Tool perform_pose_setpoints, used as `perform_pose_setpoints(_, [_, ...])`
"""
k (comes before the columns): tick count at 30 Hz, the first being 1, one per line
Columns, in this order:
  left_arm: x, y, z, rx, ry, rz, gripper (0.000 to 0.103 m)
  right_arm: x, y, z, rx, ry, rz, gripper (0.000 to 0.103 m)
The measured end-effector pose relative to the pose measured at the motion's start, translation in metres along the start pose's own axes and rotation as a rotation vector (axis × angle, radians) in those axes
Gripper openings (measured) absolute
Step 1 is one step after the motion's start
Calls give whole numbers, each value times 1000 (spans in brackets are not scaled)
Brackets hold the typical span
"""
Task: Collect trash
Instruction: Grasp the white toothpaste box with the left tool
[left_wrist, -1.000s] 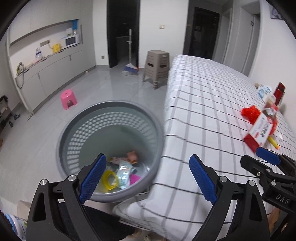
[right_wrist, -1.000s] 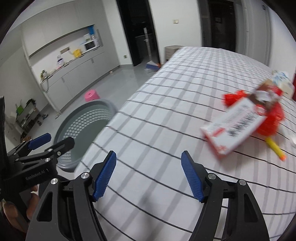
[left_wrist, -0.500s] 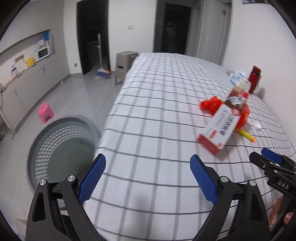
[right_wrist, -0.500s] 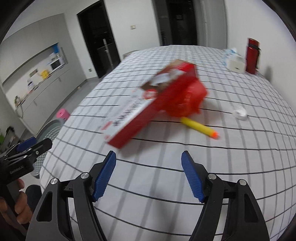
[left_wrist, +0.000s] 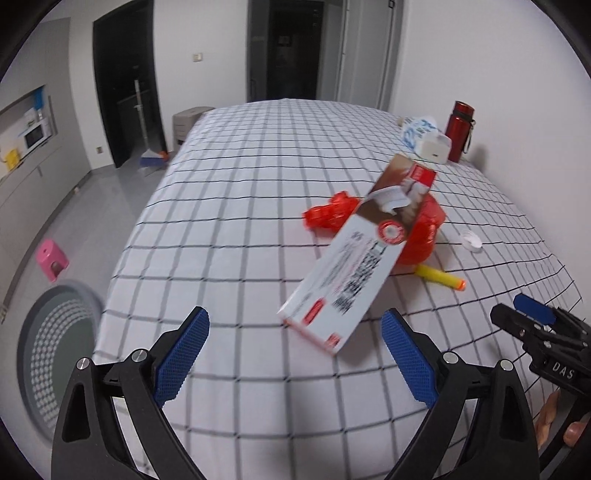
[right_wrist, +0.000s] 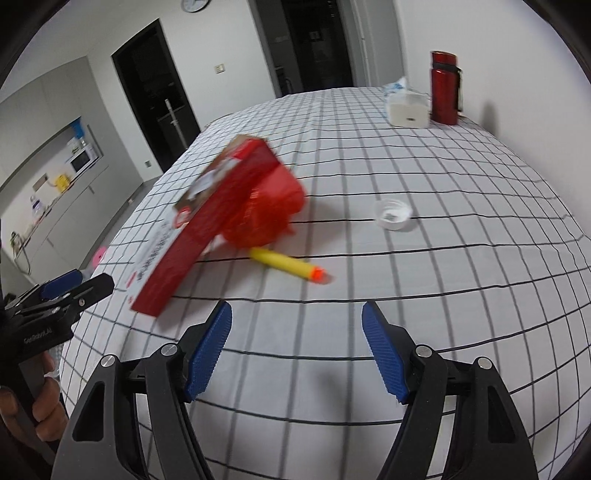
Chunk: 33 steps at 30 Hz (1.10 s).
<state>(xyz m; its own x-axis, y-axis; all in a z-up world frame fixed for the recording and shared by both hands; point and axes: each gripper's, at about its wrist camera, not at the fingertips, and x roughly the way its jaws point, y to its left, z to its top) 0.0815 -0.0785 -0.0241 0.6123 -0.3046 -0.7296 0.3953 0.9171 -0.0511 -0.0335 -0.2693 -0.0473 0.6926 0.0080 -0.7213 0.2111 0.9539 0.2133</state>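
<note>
A long red-and-white carton (left_wrist: 354, 266) (right_wrist: 199, 225) lies on the checked tablecloth (left_wrist: 240, 221), leaning on crumpled red plastic (left_wrist: 424, 229) (right_wrist: 266, 214). A yellow foam dart (left_wrist: 439, 277) (right_wrist: 288, 266) and a small white cap (left_wrist: 471, 240) (right_wrist: 393, 216) lie beside them. My left gripper (left_wrist: 295, 354) is open, empty, just short of the carton's near end. My right gripper (right_wrist: 297, 347) is open and empty, a little before the dart. The grey perforated bin (left_wrist: 55, 350) stands on the floor to the left.
A red flask (left_wrist: 460, 127) (right_wrist: 445, 88) and a white box with a tissue pack (left_wrist: 424, 138) (right_wrist: 406, 109) stand at the table's far right by the wall. A pink stool (left_wrist: 51, 256) and a grey stool (left_wrist: 188, 122) are on the floor.
Both grippers swung right from the bin over the table toward the trash. The carton, red plastic and dart now lie close ahead; the bin has slid to the left edge.
</note>
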Motion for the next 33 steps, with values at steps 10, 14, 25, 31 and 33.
perform_pose_setpoints(10, [36,-27,25,68,13,-13,92,5,-35,4,69,2,-10,70])
perform_pose_setpoints(14, [45,-33,28,87,25,-20,92,9,-40,4,83,7,-7,70])
perform_pose_setpoints(25, [73,-38,30,88,50,-27,92,18,-45,2,99,16,3,70])
perform_pose_setpoints(31, [82,-45,32,102,58,-39,79,21,-48,1,107,19,6,70])
perform_pose_setpoints(33, [82,-48,30,112,56,-37,76,21,-49,1,109,21,6,70])
